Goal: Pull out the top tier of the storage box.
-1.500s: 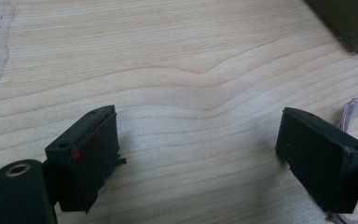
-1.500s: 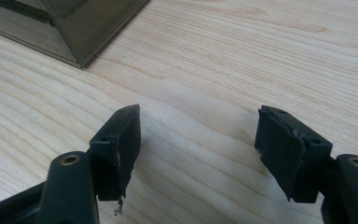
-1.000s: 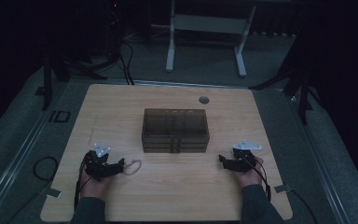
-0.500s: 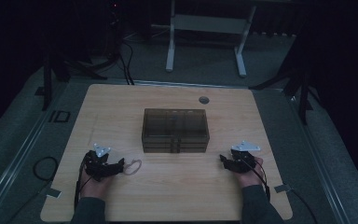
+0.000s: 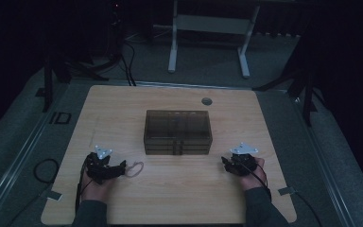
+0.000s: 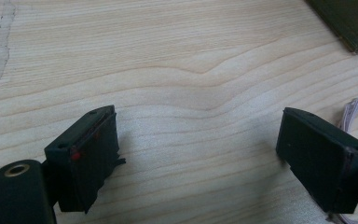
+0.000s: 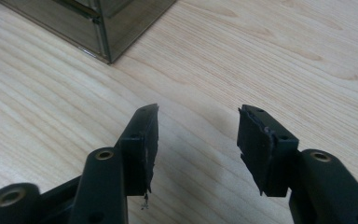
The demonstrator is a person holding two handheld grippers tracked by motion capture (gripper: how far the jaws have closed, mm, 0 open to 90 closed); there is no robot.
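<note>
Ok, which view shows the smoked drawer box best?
The high view: the whole drawer box sits mid-table, with its lid and front drawers visible. The right gripper view catches one lower corner close up, with a drawer edge. The left gripper view shows a dark corner sliver.

table [image 5: 170, 198]: standing in the middle of the high view; carrying everything below
box [image 5: 177, 132]: sitting at the table's centre, between the two grippers and farther from the person than both
hole [image 5: 207, 101]: lying behind the box, near the table's far edge, a little to the right
left gripper [image 5: 105, 169]: resting near the front left of the table, well apart from the box; nothing lying between its fingers [image 6: 86, 156]
band [image 5: 134, 168]: lying on the table just right of the left gripper, before the box's left corner
right gripper [image 5: 238, 163]: resting front right; the box's corner lying ahead and to the left in the right gripper view; nothing between its fingers
</note>
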